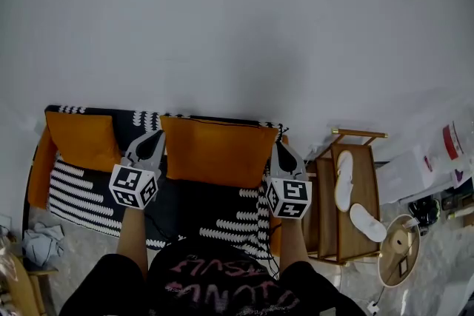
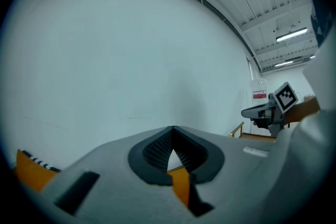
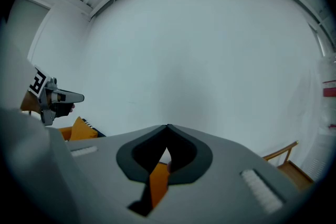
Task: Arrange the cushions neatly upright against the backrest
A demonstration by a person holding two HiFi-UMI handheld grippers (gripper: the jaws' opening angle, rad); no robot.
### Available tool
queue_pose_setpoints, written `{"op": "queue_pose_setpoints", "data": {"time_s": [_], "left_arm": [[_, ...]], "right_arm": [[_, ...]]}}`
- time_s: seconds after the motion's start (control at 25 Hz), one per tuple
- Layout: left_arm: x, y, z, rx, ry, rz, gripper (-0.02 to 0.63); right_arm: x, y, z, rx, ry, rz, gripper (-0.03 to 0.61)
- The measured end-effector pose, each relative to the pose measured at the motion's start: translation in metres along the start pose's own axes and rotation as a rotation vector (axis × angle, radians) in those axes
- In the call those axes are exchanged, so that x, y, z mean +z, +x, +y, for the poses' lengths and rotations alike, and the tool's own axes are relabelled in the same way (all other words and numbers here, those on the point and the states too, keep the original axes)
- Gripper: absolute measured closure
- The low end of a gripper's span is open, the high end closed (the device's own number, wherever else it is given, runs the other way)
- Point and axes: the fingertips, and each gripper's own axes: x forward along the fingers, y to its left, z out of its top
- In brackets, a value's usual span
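A large orange cushion (image 1: 215,150) hangs above the black-and-white patterned sofa (image 1: 74,192), held by its two side edges. My left gripper (image 1: 158,137) is shut on its left edge, and orange fabric (image 2: 180,186) shows between the closed jaws in the left gripper view. My right gripper (image 1: 280,148) is shut on the right edge, with orange fabric (image 3: 157,182) pinched in the right gripper view. A second orange cushion (image 1: 83,138) leans against the backrest at the sofa's left end. Both grippers point nearly level at the white wall.
A wooden rack (image 1: 363,159) stands right of the sofa with two white slippers (image 1: 344,177) on it. A round woven item (image 1: 400,248) and bags (image 1: 444,159) lie further right. A grey cloth (image 1: 41,239) sits at the lower left.
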Motion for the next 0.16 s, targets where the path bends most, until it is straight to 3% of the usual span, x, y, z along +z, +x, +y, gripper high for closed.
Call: {"op": "queue_pose_setpoints", "data": {"time_s": [0.16], "left_arm": [[0.0036, 0.0036, 0.0008, -0.004, 0.003, -0.008, 0.611]], "right_arm": [[0.0049, 0.0052, 0.0001, -0.003, 0.001, -0.01, 0.566]]}}
